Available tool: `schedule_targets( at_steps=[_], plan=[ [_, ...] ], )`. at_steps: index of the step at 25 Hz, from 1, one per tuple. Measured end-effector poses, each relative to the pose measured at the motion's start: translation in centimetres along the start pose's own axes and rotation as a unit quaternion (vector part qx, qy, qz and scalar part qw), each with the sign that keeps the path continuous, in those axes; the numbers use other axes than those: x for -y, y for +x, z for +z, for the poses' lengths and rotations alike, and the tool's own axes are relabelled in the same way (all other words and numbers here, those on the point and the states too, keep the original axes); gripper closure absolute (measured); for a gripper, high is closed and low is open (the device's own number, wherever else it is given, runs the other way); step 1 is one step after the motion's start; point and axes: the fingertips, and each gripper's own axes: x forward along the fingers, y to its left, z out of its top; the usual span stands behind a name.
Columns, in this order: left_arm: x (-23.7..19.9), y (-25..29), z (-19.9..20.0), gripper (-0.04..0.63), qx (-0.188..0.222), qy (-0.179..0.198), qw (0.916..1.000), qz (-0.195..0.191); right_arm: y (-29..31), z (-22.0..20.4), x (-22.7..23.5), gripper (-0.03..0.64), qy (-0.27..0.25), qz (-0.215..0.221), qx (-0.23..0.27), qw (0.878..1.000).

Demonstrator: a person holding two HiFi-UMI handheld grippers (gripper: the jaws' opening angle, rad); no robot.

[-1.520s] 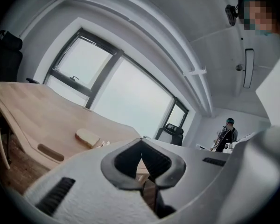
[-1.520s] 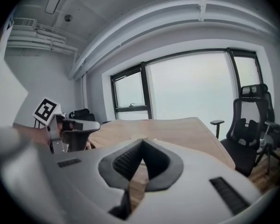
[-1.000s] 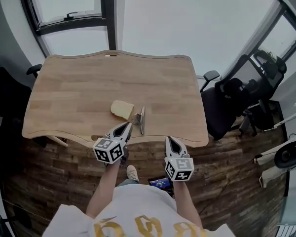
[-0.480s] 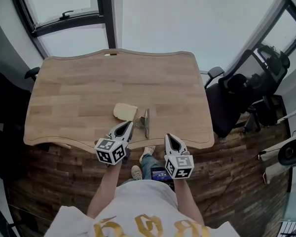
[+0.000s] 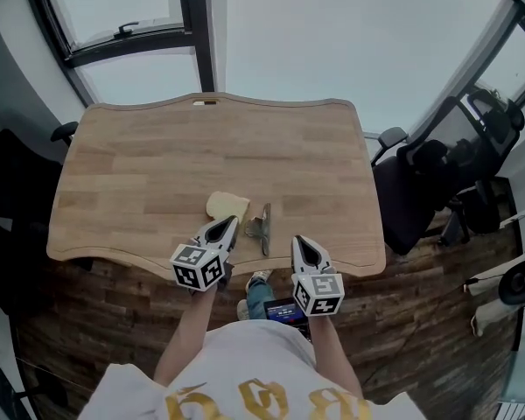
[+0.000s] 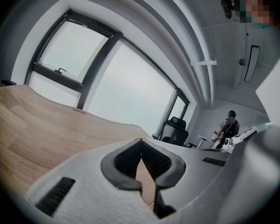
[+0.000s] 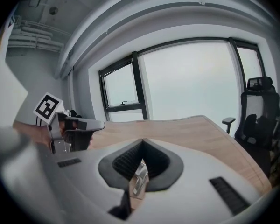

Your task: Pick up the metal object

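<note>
A small metal object (image 5: 261,227) with a long flat arm lies near the front edge of the wooden table (image 5: 140,173), just right of a pale bread slice (image 5: 227,206). My left gripper (image 5: 227,223) hovers at the table's front edge, its tip just below the bread, jaws shut and empty (image 6: 141,143). To the right of the metal object and slightly nearer me is my right gripper (image 5: 298,241), also shut on nothing (image 7: 142,142). Through the gap behind its tips I see the metal object (image 7: 140,176). The left gripper (image 7: 74,125) shows at the left of the right gripper view.
Black office chairs (image 5: 437,182) stand right of the table. Large windows (image 5: 140,24) are behind it. Below the front edge are a wood-plank floor (image 5: 96,313), a shoe (image 5: 258,278) and a lit screen (image 5: 287,309). A person (image 6: 229,125) stands far off.
The table, bread and metal object have slid down the head view toward the grippers. Both grippers stay shut and sit closer to the metal object than before.
</note>
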Motion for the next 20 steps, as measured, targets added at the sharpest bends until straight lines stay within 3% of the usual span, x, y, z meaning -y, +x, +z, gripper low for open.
schedule_targets(
  at_steps=[11,20],
  plan=[
    [-1.9,1.9,-1.1,0.575,-0.012,-0.028,0.9995,0.012,1.6,-1.1,2.9,0.606,0.016,-0.023,-0.021,0.999],
    [-3.0,3.2,-3.9,0.575,-0.053,-0.036,0.9977,0.022,3.4,-2.9,3.0,0.604,0.013,-0.02,-0.049,0.998]
  ],
)
